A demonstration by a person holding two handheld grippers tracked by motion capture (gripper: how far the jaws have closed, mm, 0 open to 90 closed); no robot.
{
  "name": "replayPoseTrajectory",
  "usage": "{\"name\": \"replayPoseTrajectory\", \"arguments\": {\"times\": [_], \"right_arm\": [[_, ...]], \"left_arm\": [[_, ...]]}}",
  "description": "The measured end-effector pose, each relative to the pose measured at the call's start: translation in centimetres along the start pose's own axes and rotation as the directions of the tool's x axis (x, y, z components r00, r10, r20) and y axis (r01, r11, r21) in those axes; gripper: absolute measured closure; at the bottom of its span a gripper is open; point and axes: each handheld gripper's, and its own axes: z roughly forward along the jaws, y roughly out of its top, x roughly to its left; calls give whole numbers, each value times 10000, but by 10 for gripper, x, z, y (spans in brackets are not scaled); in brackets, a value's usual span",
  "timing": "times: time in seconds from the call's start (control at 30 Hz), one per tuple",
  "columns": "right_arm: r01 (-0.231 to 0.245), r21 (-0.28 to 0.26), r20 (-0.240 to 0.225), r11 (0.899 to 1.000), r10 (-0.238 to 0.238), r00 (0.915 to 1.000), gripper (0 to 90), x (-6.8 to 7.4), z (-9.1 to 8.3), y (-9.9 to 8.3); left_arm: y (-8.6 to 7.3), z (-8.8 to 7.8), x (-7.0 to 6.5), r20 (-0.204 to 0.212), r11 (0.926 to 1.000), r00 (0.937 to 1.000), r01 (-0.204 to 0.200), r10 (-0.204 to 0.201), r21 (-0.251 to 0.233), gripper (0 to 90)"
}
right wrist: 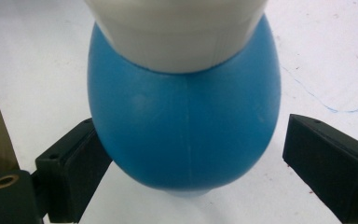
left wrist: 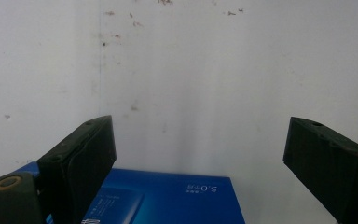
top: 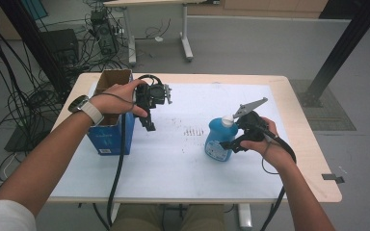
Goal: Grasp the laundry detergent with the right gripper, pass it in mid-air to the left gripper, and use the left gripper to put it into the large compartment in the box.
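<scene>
Looking down from the high view, we see a blue box [top: 111, 137] with open cardboard flaps at nine o'clock on the white table [top: 173, 163]; its inside is hidden by the left hand [top: 118, 98]. The left gripper [top: 150, 126] hangs just beside it, jaws wide and empty. At three o'clock stands a blue bottle [top: 218, 142] with a white cap [top: 227, 120]. The right gripper [top: 227, 144] brackets it, jaws wide; in the right gripper view one jaw meets the bottle [right wrist: 184, 126], the other stands apart. The bottle's contents cannot be seen.
</scene>
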Motion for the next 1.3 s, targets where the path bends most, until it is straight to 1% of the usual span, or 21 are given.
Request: {"name": "replayPoseTrajectory", "arguments": {"times": [0.53,1.3], "right_arm": [[30,-40,35,10000,-30,10000,86,0,0,1],[46,-58,141,10000,-45,9999,86,1,-4,3]], "left_arm": [[-1,0,0,-9,10000,10000,1,-1,-11,96],[-2,-2,0,-15,10000,10000,43,-43,-35,96]]}}
